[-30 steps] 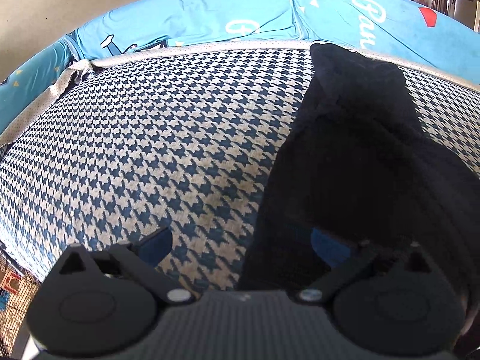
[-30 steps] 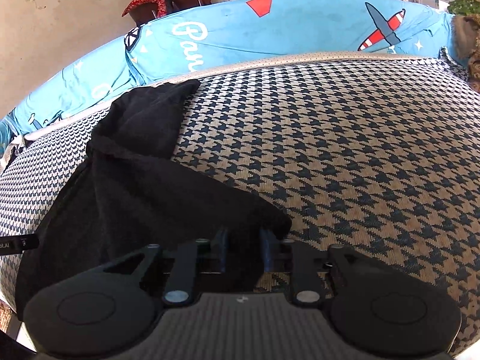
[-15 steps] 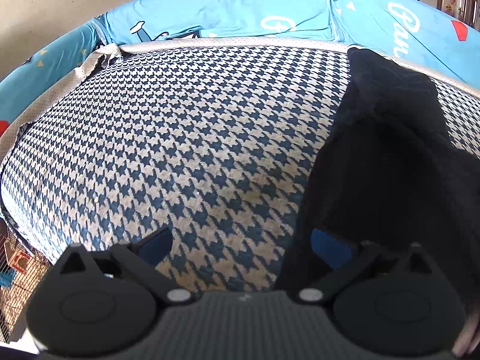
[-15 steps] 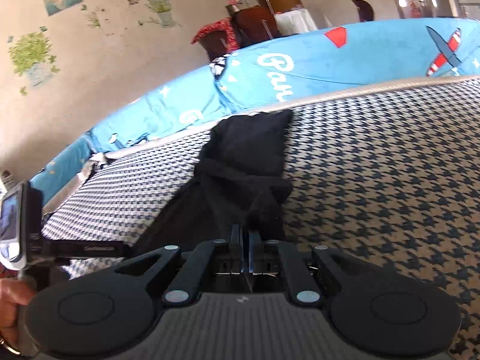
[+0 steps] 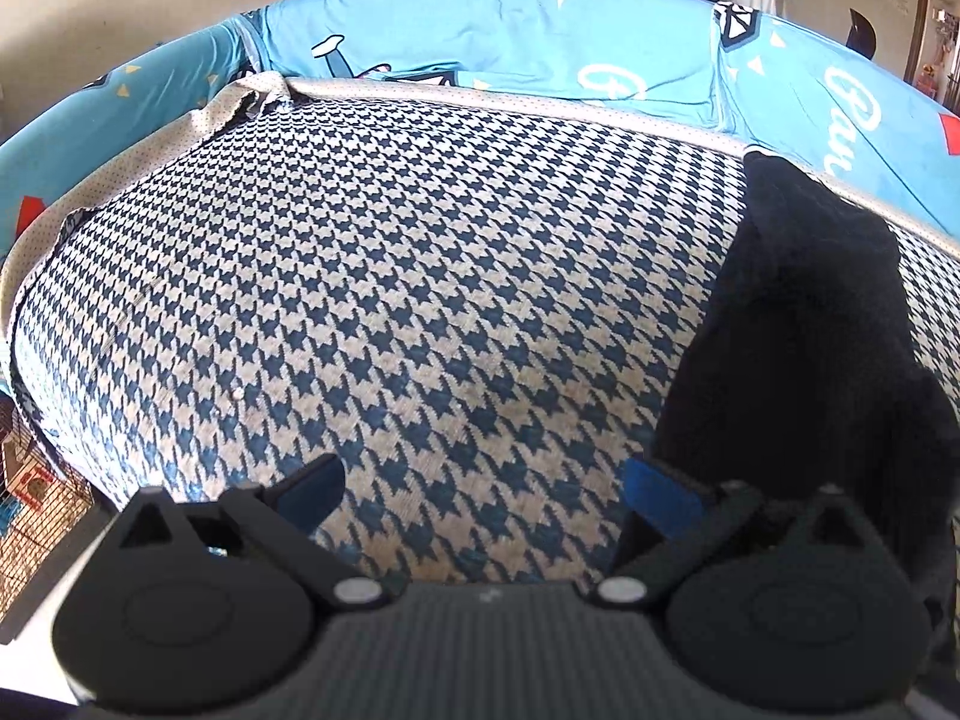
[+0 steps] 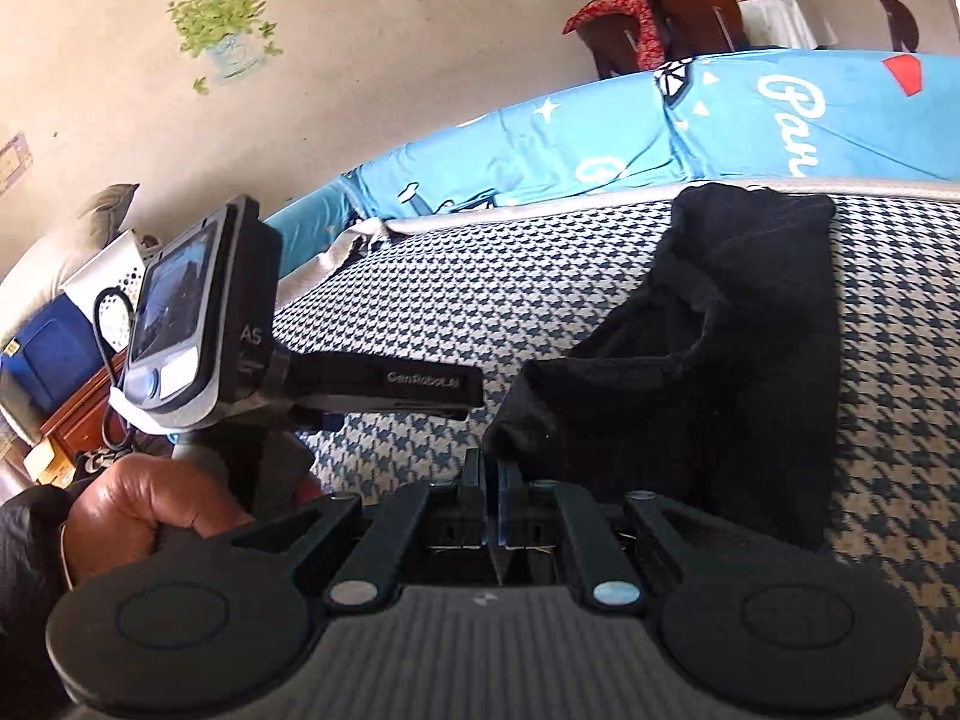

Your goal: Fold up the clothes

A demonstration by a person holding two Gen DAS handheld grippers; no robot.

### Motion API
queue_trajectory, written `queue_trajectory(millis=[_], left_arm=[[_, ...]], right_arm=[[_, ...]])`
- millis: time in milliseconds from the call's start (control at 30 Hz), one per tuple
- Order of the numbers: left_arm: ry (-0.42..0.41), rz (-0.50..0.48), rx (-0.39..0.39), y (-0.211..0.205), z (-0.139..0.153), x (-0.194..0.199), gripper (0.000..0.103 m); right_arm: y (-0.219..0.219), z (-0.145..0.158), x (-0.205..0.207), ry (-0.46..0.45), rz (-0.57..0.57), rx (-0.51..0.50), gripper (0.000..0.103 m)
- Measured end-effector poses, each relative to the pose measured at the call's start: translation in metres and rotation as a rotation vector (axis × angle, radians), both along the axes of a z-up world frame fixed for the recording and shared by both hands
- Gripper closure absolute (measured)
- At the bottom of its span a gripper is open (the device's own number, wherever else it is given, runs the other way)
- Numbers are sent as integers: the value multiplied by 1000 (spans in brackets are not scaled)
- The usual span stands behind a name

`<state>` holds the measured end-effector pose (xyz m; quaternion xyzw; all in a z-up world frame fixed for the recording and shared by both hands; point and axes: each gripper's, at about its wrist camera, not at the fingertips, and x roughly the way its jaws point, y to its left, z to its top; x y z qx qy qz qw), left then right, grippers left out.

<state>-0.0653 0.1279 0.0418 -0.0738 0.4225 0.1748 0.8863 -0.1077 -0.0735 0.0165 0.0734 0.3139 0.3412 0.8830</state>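
Observation:
A black garment [image 6: 720,360] lies on the houndstooth sofa seat [image 6: 480,276], its near part lifted and doubled over. My right gripper [image 6: 489,480] is shut on the garment's near corner, and the cloth hangs from its pads. In the left wrist view the black garment [image 5: 810,360] fills the right side. My left gripper [image 5: 486,495] stands wide open above the seat [image 5: 390,300] with nothing between its fingers. Its right pad [image 5: 660,498] is at the garment's left edge. The left tool's screen housing [image 6: 198,324] and the hand [image 6: 138,510] holding it show at the left of the right wrist view.
Blue printed cushions [image 5: 540,42] line the back and left side of the seat. A beige wall with plant stickers [image 6: 222,18] rises behind. A wooden cabinet with a blue box [image 6: 54,354] stands at the far left, and a wire cage [image 5: 30,492] sits below the seat's left edge.
My right gripper closed on the garment's near corner, then lifted it up and across to the left. My left gripper slid left off the garment and stayed open.

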Motion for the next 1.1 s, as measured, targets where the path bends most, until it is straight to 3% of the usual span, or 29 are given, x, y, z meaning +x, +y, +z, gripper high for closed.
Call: queue_trajectory(millis=[233,667,833,1100], left_arm=[[-32,42,12,12,10,-7,0],[-22,11,20,7,6,-2,0],[6,-25,22,0,-2,2,0],[33,-108,57,-23,-14,5,0]], right_arm=[[34,-10,-5,-13,117,-47,96],[54,-55,-2,83,230,-131,90],[30,-56,-2,88,162,-125,90],[-22,-47,1,83,-46,-115,89]])
